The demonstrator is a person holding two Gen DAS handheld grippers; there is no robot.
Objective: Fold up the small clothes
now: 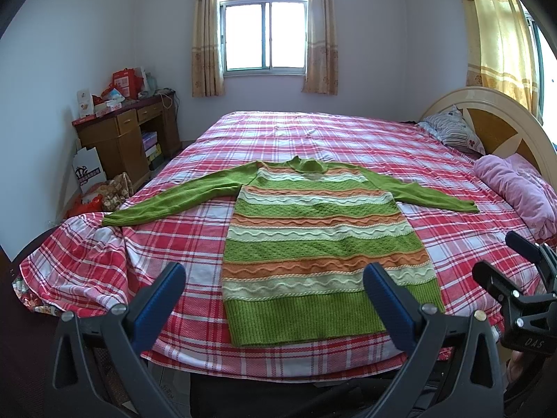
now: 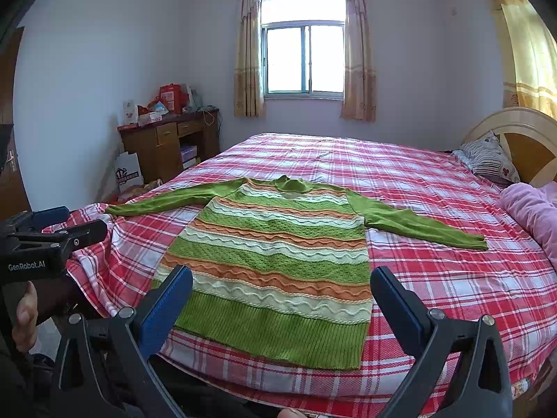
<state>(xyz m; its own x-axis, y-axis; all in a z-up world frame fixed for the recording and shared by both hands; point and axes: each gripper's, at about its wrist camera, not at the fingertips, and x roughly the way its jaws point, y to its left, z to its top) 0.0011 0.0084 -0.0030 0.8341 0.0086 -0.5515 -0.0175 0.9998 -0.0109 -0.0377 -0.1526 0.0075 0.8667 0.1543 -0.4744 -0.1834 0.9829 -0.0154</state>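
A green, orange and white striped knit sweater (image 1: 313, 237) lies flat on the red plaid bed (image 1: 452, 244), hem toward me, both green sleeves spread out sideways. It also shows in the right wrist view (image 2: 275, 261). My left gripper (image 1: 275, 285) is open and empty, held above the near bed edge in front of the hem. My right gripper (image 2: 282, 289) is open and empty, also in front of the hem. The right gripper shows at the right edge of the left wrist view (image 1: 515, 271); the left gripper shows at the left edge of the right wrist view (image 2: 69, 226).
A pink blanket (image 1: 515, 191) and a striped pillow (image 1: 452, 129) lie at the bed's right by the headboard (image 1: 501, 122). A wooden desk (image 1: 122, 139) with boxes stands at the left wall, with bags on the floor beside it. The bed sheet (image 2: 435, 296) spreads around the sweater.
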